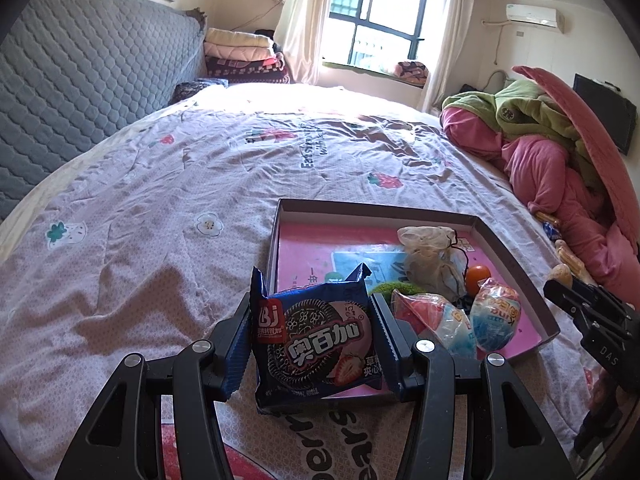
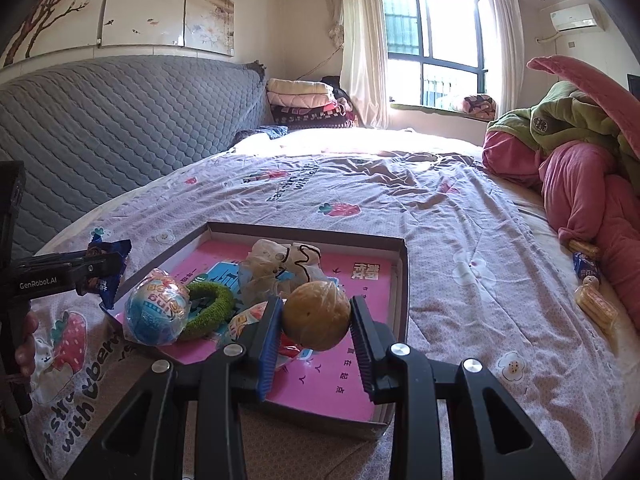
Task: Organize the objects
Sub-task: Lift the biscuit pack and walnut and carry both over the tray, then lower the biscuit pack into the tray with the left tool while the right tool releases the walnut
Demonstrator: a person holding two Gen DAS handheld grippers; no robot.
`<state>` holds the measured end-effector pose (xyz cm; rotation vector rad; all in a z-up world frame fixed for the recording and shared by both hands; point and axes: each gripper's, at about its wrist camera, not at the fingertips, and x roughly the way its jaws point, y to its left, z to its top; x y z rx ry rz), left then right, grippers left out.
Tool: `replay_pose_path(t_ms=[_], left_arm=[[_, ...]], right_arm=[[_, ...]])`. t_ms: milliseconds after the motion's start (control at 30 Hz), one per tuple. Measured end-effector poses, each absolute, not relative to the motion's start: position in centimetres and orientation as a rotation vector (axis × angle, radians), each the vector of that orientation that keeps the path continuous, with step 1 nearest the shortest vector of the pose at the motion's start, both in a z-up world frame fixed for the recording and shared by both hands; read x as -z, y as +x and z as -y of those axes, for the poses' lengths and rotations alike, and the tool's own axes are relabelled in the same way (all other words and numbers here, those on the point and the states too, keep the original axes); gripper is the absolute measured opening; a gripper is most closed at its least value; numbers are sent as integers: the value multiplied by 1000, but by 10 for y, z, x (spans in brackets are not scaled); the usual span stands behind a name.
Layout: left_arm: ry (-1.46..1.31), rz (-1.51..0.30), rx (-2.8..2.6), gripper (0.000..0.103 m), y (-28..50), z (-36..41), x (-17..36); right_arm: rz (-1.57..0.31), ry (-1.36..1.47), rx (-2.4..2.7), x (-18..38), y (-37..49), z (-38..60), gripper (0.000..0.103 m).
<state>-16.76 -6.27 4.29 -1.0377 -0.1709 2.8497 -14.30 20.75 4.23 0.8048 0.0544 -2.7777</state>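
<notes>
The blue cookie packet (image 1: 316, 344) is gripped between the pads of the left tool (image 1: 310, 344), pinched at its two crimped side edges, so that its printed face is turned toward the camera and its long axis runs across the gap from pad to pad; the text reads upright, and the packet is tilted slightly, its left crimp standing higher. It is held in the air just at the near left corner of the shallow box (image 1: 516, 258), which lies on the bed (image 1: 140, 200), so the box floor is ahead of the packet and to its right. That is judged to be the relation the coming move depends on: the packet would have to be carried forward and rightward over the low wall before being let go. A bare pink stretch at the far left of the box appears open for it. The round yellowish fruit (image 2: 318, 316), wrapped in clear film, is clamped between the pads of the right tool (image 2: 316, 334) and is held above the near part of the box; being round, it shows no clear long axis. Already in the box are the wrapped ball toy (image 2: 156, 310), the green ring (image 2: 208, 308) and the crumpled clear bag (image 2: 276, 264). The left tool is nearer the box's left wall, the right tool nearer its middle.
</notes>
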Motion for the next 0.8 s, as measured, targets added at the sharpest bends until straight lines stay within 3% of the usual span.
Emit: replay_pose_path(t_ms=[800], left_arm=[[-1052, 71, -2816, 56, -172, 35, -28]], right_arm=[[-145, 990, 2747, -15, -158, -201, 34]])
